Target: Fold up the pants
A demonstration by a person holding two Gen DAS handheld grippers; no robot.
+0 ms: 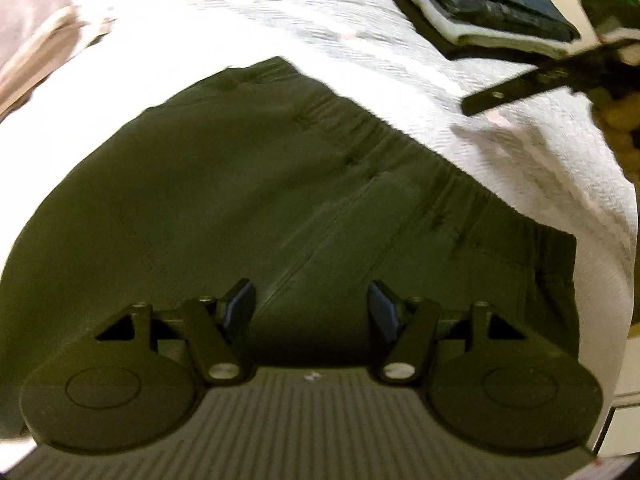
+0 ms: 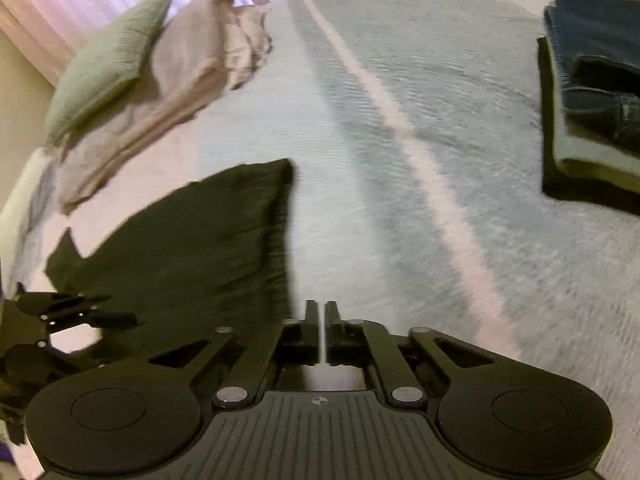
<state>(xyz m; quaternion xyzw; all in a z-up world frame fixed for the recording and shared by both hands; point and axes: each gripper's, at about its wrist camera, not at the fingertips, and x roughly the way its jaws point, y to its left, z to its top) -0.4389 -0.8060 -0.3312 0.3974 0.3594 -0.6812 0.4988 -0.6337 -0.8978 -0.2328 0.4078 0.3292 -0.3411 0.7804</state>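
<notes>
Left gripper: the left gripper (image 1: 312, 306) hangs directly over the dark green pants (image 1: 224, 184), jaws apart with nothing between them, pointing steeply down at the cloth.
Right gripper: the right gripper (image 2: 321, 320) has its jaws drawn together on nothing, over bare bedspread (image 2: 420, 128) just beside the pants' right-hand edge.
Pants, position: spread flat on the bed; in the right wrist view they lie to the left of the right gripper.
Long axis: the gathered waistband (image 1: 420, 160) runs diagonally, up-left to down-right, ahead and to the right of the left gripper; the legs are out of view.
Nearer hand: the left, judged already placed to grasp; the right would need to open and shift left.
Surroundings: a folded stack (image 2: 592, 92) lies well apart, on the right.
</notes>
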